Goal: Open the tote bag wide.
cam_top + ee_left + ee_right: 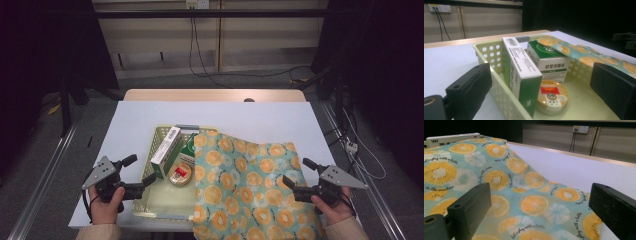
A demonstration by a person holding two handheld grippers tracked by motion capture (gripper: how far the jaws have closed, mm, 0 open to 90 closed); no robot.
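**Basket half under cloth, both grippers open at its sides**

Nearest, two grippers, one per hand: left gripper (141, 181) just at the basket's (159, 136) left wall, jaws spread and empty; right gripper (296, 176) on the far side of the basket, over the orange-print cloth (250, 190), jaws likewise apart, holding nothing.

One cloth, draped over the basket's right half and spilling onto the white table (140, 117) — hiding that rim and part of the contents.

Inside the basket, three items: one round tin (180, 174) nearest, one tall white-and-green box (166, 145) leaning along the left wall, one squat green box (189, 145) behind the tin, its top partly under the cloth.

Left gripper view: tin's red label (549, 90), perforated wall. Right gripper view: cloth lettering, a box edge (454, 137) beyond — basket interior hidden.
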